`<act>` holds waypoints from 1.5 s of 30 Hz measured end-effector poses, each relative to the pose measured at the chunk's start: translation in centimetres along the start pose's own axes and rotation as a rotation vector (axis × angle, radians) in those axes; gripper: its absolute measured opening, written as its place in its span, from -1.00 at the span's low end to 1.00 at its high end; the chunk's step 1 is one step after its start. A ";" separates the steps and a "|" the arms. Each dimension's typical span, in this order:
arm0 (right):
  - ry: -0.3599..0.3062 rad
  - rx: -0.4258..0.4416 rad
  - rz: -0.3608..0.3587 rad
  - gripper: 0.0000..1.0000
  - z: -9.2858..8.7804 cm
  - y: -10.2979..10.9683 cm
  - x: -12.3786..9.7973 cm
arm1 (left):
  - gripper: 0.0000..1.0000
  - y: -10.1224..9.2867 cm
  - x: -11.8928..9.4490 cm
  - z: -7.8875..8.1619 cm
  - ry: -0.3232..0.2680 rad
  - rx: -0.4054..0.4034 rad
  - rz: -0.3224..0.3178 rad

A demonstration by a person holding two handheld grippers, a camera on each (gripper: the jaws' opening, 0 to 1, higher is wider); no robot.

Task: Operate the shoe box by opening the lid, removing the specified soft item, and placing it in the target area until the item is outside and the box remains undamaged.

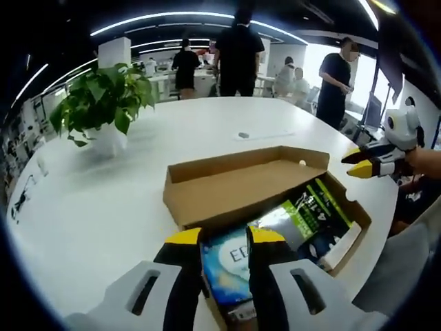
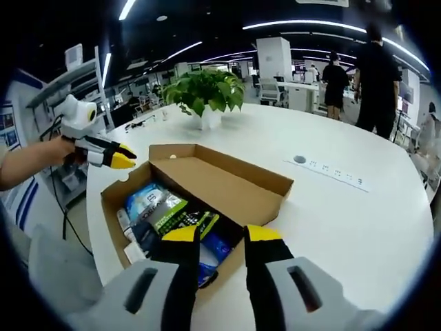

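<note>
Currently, the left claw point(image 1: 227, 238) is sitting over the near edge of the open brown cardboard shoe box point(image 1: 227, 189), its yellow-tipped black jaws standing apart on either side of a blue and white soft packet point(image 1: 227, 265); whether they are pressing on the packet cannot be told. In the right gripper view this same claw point(image 2: 122, 158) is seen from outside, hovering at the box's far left corner, held by a person's hand point(image 2: 58, 148), and from there its jaws look closed.

The right claw point(image 2: 222, 234) is hanging released above the box's point(image 2: 227, 186) near wall, jaws apart and nothing between them. In the left gripper view it point(image 1: 358, 164) is showing at the right edge, beside the box.

Inside the box, the blue and white packet point(image 2: 141, 200) is lying next to a green and black packet point(image 1: 324, 207) and other soft packs. The lid flap is lying open, flat beside the box body.

The box is resting on a round white tabletop point(image 1: 89, 207). A leafy green plant in a white pot point(image 1: 103, 110) is standing farther back on it, well apart from the box. A white power strip point(image 2: 331, 171) is lying on the tabletop beyond the box. People point(image 1: 238, 52) are standing in the background.
</note>
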State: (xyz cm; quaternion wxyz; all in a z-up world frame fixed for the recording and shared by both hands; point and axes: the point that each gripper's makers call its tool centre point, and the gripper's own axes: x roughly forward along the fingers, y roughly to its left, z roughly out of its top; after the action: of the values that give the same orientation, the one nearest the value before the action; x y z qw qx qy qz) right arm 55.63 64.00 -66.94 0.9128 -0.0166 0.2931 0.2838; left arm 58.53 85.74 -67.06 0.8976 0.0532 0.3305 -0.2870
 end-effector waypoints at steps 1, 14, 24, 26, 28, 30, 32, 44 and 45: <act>0.005 -0.002 0.005 -0.53 -0.1 0.2 0.1 | -0.51 -0.4 -0.1 -0.3 0.004 -0.002 -0.010; 0.070 -0.014 0.047 -0.48 -1.3 1.7 2.4 | -0.47 -4.1 0.6 -3.6 0.089 -0.027 -0.104; 0.130 -0.025 0.050 -0.47 -2.1 1.8 4.3 | -0.48 -5.2 0.9 -5.1 0.120 -0.041 -0.132; 0.145 -0.022 0.049 -0.47 -2.2 1.7 4.6 | -0.48 -5.2 0.9 -5.1 0.121 -0.045 -0.135; 0.160 -0.019 0.047 -0.47 -2.4 1.7 5.1 | -0.48 -5.3 1.0 -5.2 0.122 -0.049 -0.138; 0.181 -0.026 0.038 -0.47 -2.7 1.7 5.5 | -0.49 -5.3 1.0 -5.3 0.123 -0.051 -0.138; 0.192 -0.030 0.035 -0.49 -2.8 1.7 5.8 | -0.49 -5.3 1.1 -5.4 0.124 -0.057 -0.141; 0.225 -0.069 -0.009 -0.79 -3.2 1.6 6.5 | -0.51 -5.2 1.6 -6.3 0.142 -0.081 -0.154; 0.227 -0.075 -0.011 -0.82 -3.2 1.6 6.5 | -0.51 -5.2 1.6 -6.3 0.142 -0.083 -0.156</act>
State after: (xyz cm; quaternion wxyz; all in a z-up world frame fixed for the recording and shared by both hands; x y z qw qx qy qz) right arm 57.40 67.98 -72.91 0.8741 -0.0845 0.3834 0.2858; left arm 53.07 82.47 -72.45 0.8483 0.0105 0.4079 -0.3375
